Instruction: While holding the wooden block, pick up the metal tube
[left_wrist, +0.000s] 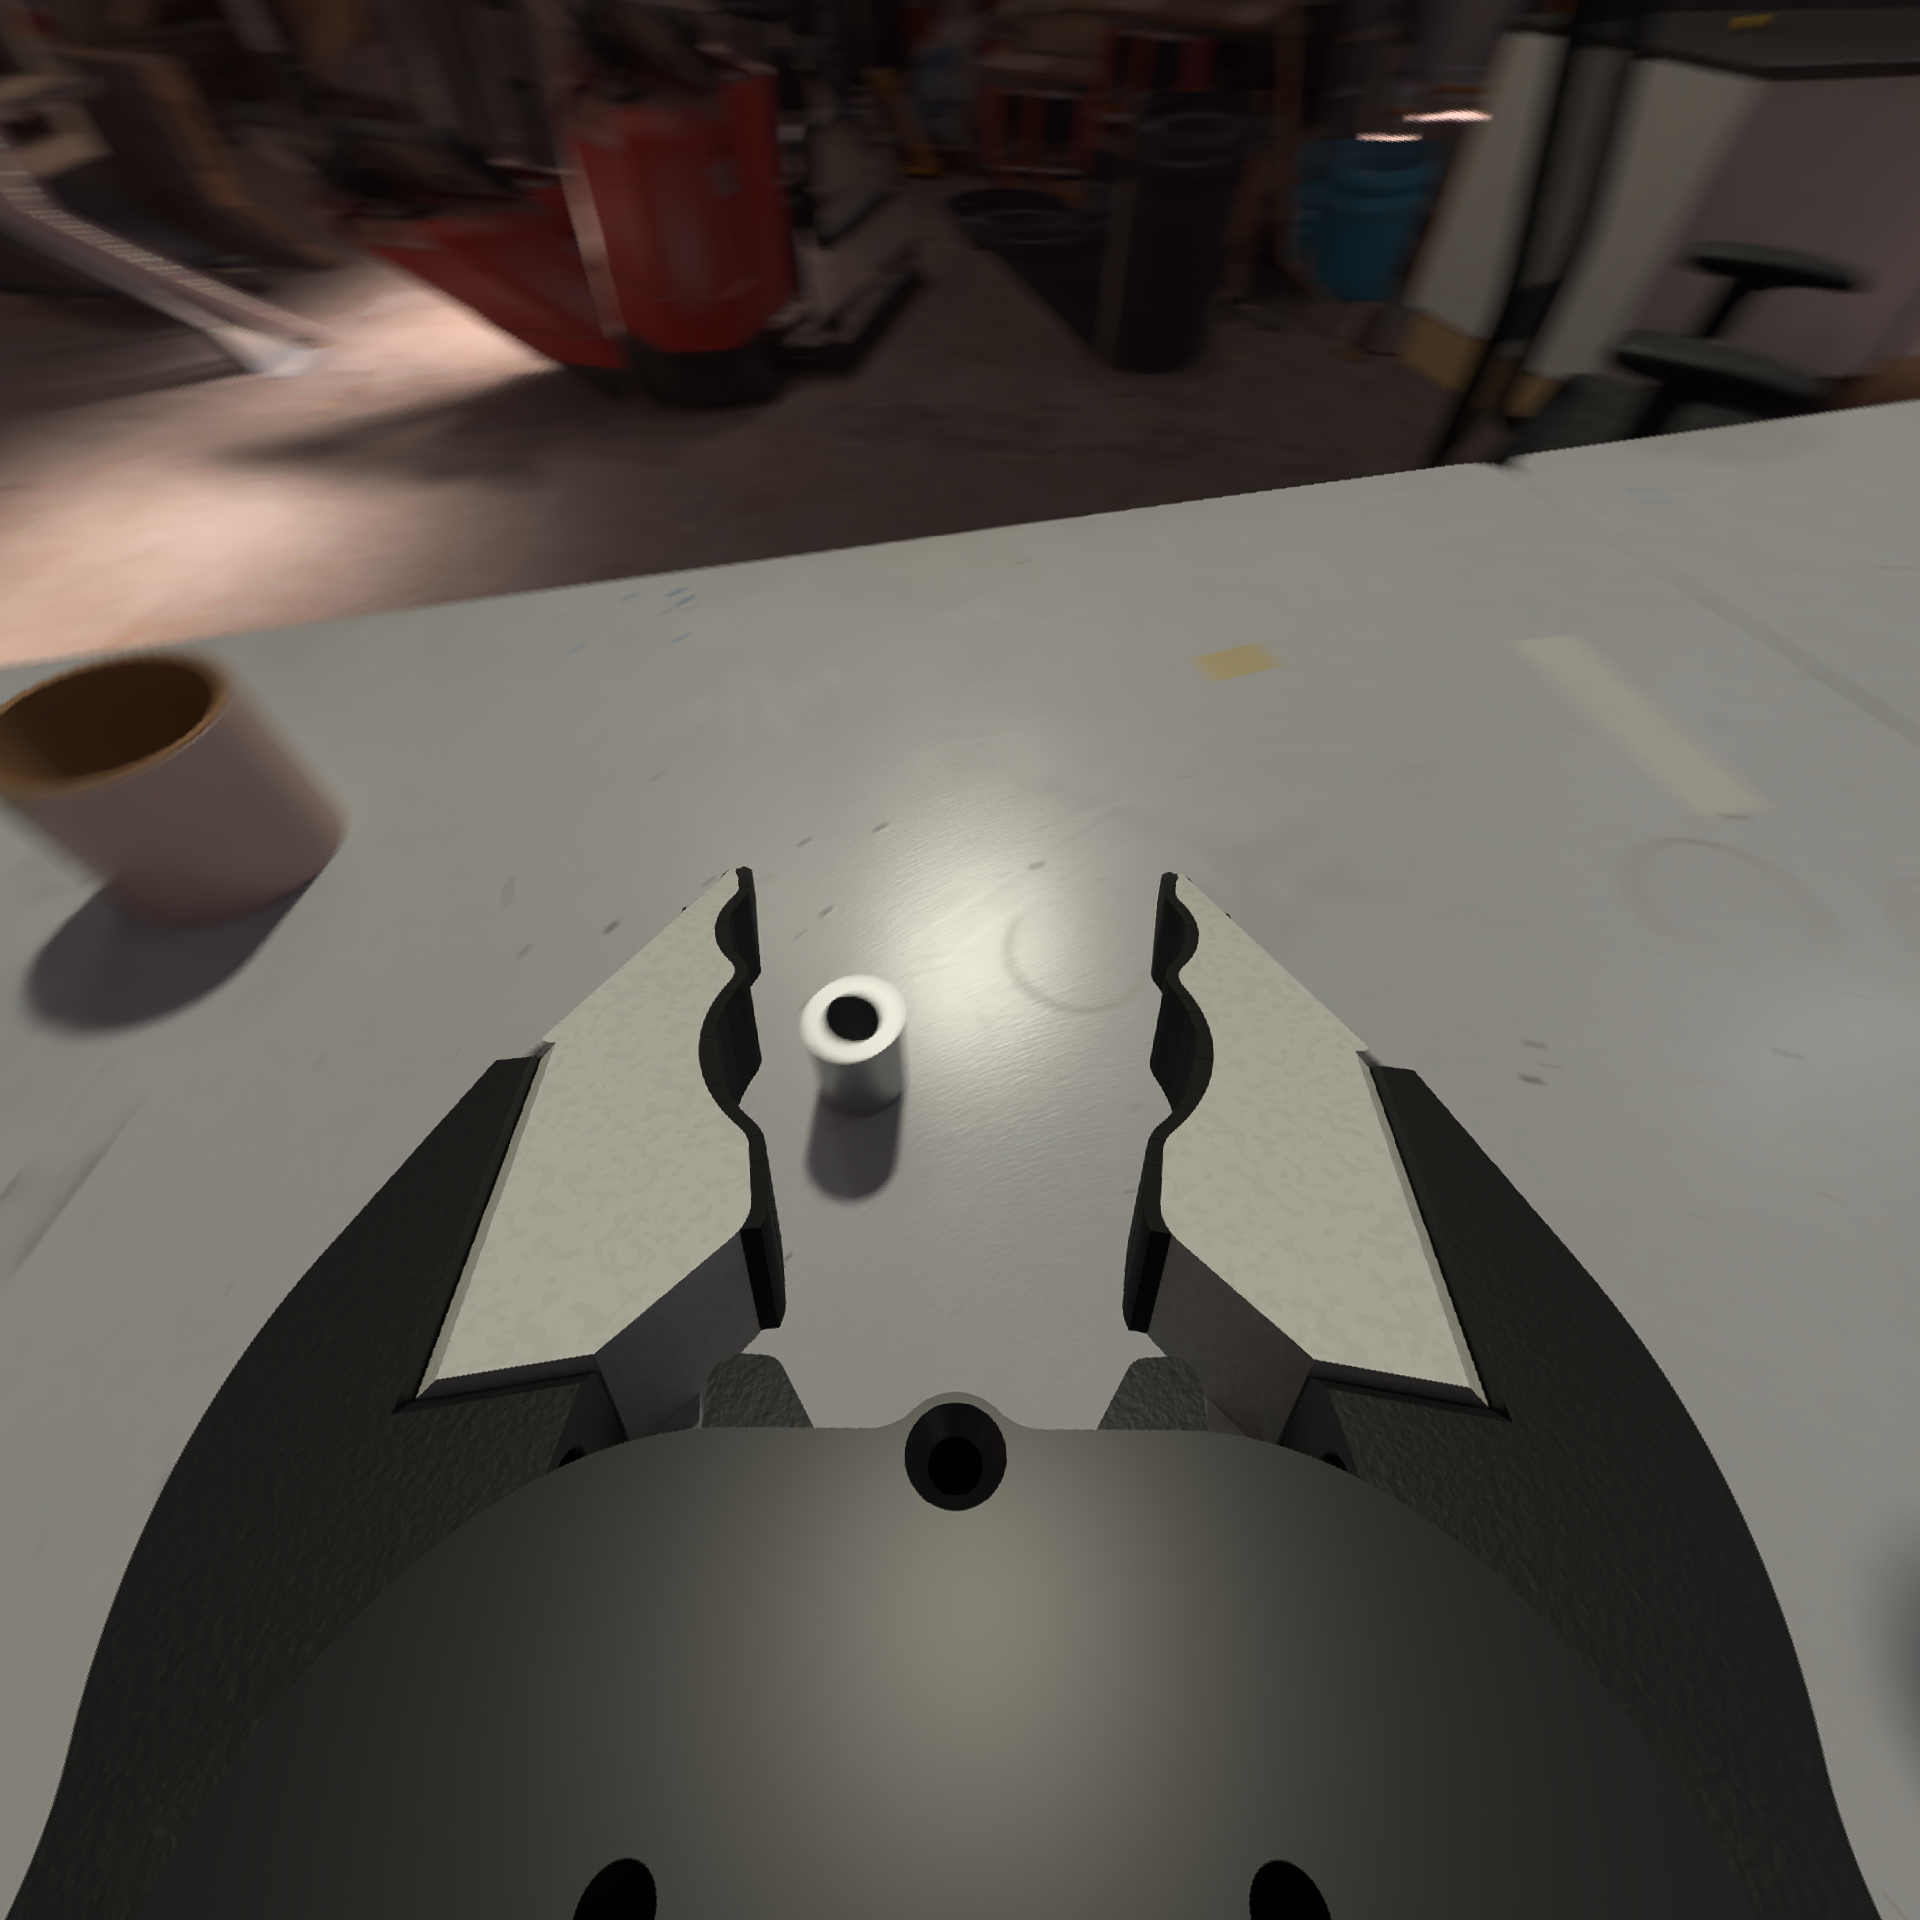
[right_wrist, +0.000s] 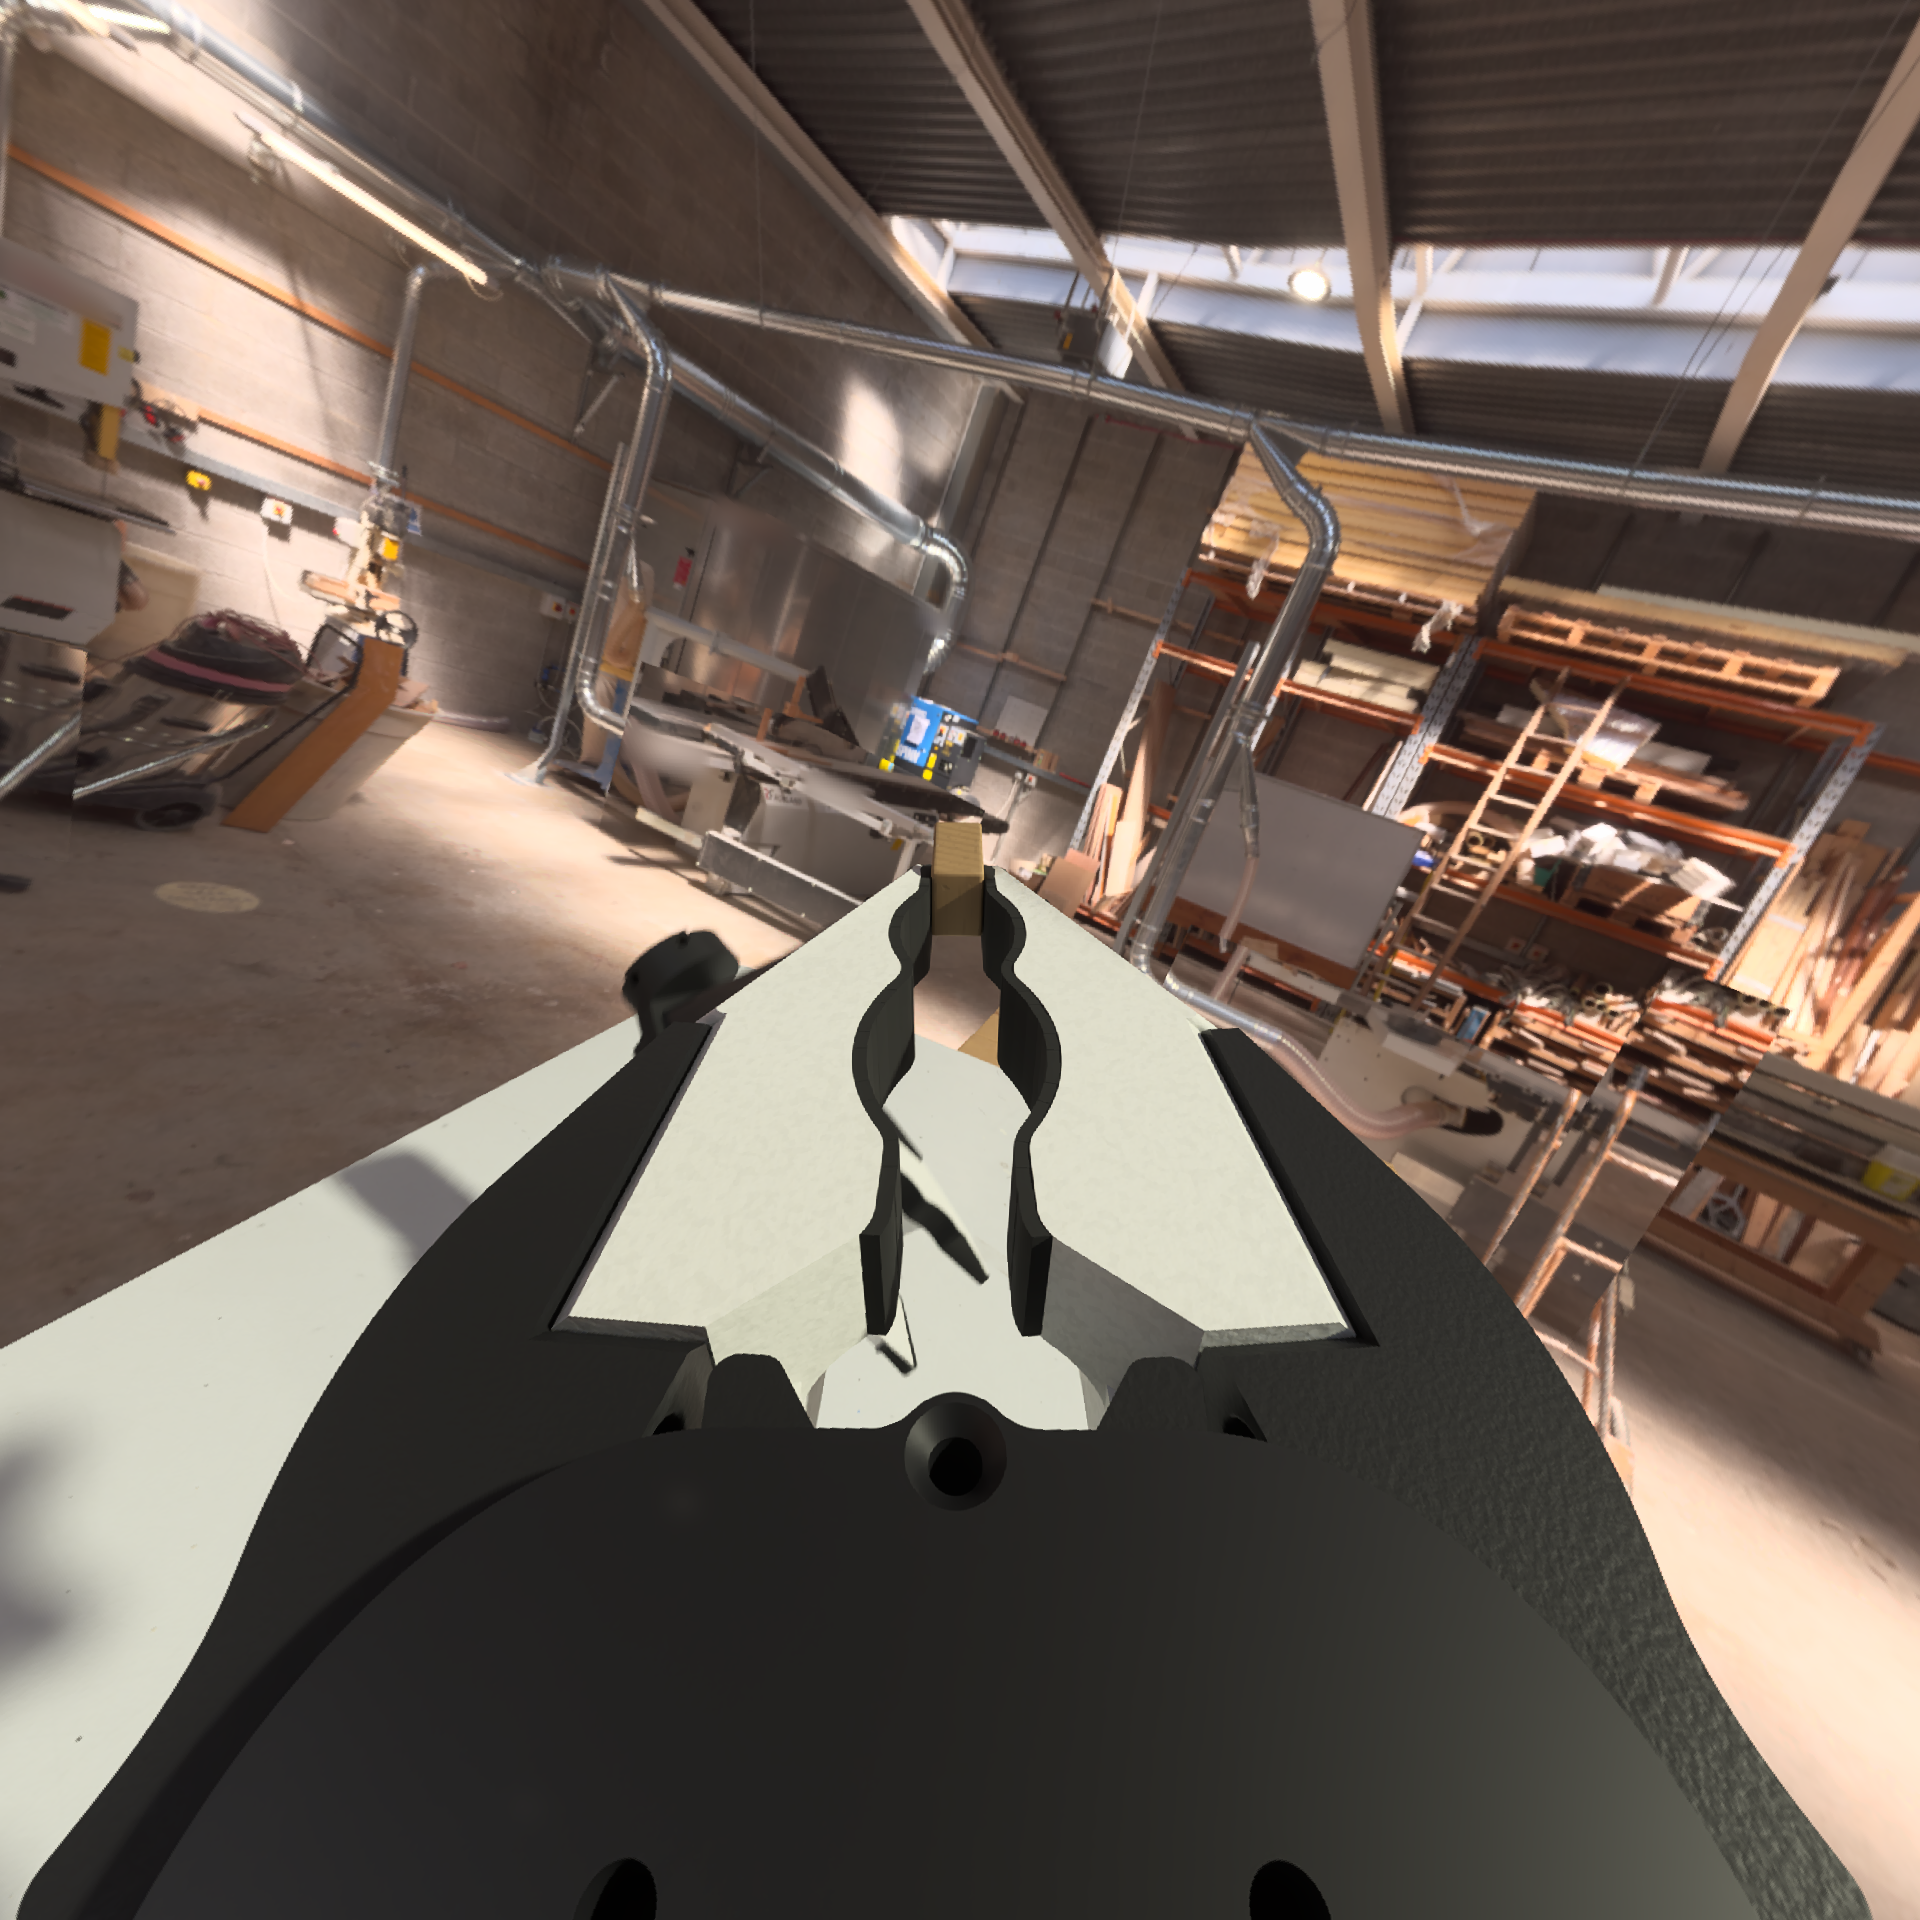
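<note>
While the right tongs (right_wrist: 956, 904) clenched the wooden block (right_wrist: 957, 878) at their tips, the left tongs (left_wrist: 956, 914) hung released around the upright metal tube (left_wrist: 854, 1049), centre frame on the counter (left_wrist: 1351, 831); shifting left would probably centre it before closing.

1. Left wrist view sits right behind the left gripper (left_wrist: 956, 935), tilted down and forward, close over the grey table (left_wrist: 1351, 831); the metal tube (left_wrist: 854, 1044) stands near, between the spread fingers.
2. Right wrist view rides behind the right gripper (right_wrist: 958, 894), angled upward toward the workshop's shelves and roof, the wooden block (right_wrist: 956, 883) at its fingertips.
3. Shared ground: only the table surface (right_wrist: 260, 1351), low in the right view.
</note>
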